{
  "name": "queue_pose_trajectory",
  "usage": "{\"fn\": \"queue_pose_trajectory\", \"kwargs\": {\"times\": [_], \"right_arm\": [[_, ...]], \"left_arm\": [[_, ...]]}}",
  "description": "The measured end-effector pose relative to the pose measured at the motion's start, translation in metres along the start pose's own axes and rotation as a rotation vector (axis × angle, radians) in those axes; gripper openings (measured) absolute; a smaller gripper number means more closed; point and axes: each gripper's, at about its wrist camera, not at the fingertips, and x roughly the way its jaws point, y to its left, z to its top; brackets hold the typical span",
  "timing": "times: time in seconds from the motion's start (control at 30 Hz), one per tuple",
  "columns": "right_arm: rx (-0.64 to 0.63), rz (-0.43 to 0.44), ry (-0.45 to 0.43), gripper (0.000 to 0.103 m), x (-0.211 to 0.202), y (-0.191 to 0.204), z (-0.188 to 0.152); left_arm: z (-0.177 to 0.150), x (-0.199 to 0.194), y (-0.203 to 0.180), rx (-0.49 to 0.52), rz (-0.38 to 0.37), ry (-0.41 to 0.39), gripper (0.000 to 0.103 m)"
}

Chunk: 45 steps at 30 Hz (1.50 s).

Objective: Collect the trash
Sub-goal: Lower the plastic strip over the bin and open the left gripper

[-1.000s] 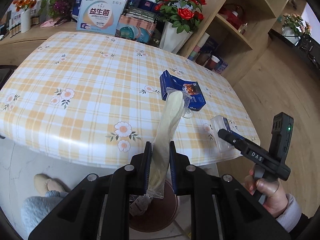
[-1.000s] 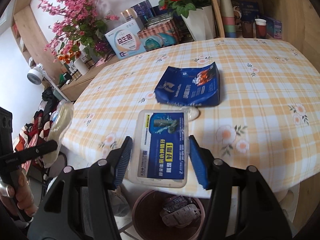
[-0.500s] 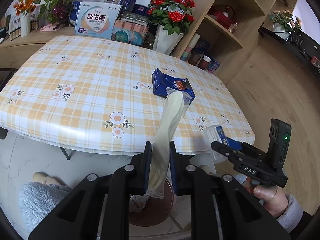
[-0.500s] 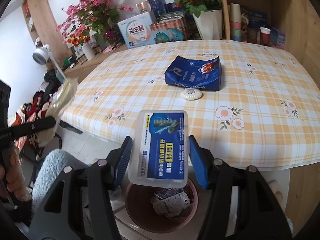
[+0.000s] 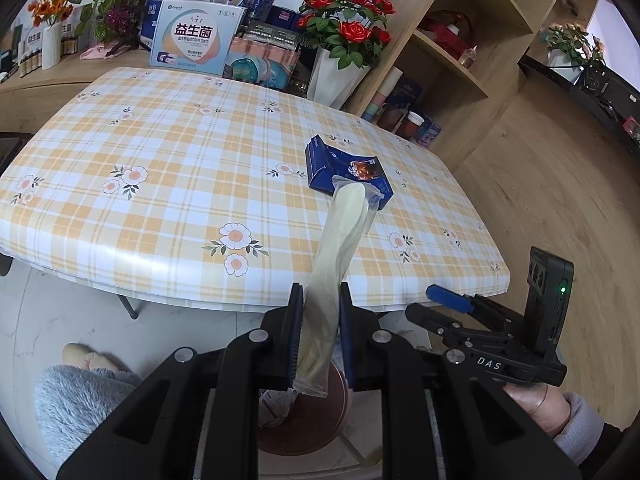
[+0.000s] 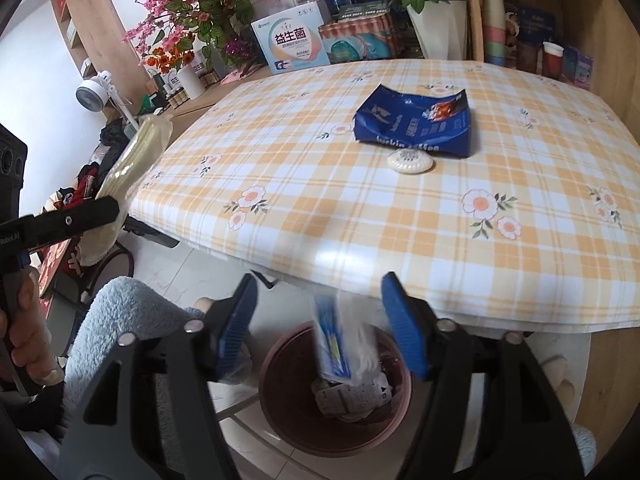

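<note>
Pale cellophane wrapper [image 5: 340,248], long and limp, is pinched between the pads of the left gripper [image 5: 319,322] near the table edge [image 5: 200,292], its lower end hanging over the brown bin [image 5: 316,432]; released off-centre, it could drift onto the floor. From the right wrist, the right gripper [image 6: 320,326] has just been opening, jaws apart, and the plastic packet [image 6: 334,344] drops blurred toward the bin's rim [image 6: 276,356], so it might clip it, while the blue bag [image 6: 416,126] and white disc [image 6: 410,163] wait far across the table.

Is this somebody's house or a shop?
Most likely a room in a home, maybe a dining corner. There's a table with a flowery checked cloth, vases of flowers beside wooden shelves, and a small bin on the floor.
</note>
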Motion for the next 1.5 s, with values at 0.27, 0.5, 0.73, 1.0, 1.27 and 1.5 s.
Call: {"fn": "queue_pose_trajectory", "kwargs": {"times": [0.27,0.5,0.73,1.0,1.27,1.5], "right_arm": [[0.029,-0.096,-0.098,0.097,-0.023,-0.021,0.017],[0.046,-0.153,-0.154,0.097,-0.041,-0.039,0.026],[0.07,-0.167,-0.157,0.097,-0.044,-0.049,0.023],[0.087,-0.17,-0.15,0.097,-0.043,-0.054,0.019],[0.09,-0.188,-0.136,0.097,-0.04,-0.057,0.018],[0.089,-0.204,-0.126,0.097,-0.038,-0.06,0.021]], "left_arm": [[-0.002,0.004,-0.005,0.023,-0.005,0.016,0.017],[-0.009,0.012,-0.016,0.067,-0.022,0.046,0.016],[-0.015,0.026,-0.031,0.1,-0.058,0.096,0.016],[-0.017,0.032,-0.038,0.138,-0.056,0.088,0.052],[0.0,0.023,-0.005,0.079,0.102,0.015,0.065],[0.017,0.014,0.026,0.036,0.199,-0.023,0.065]]}}
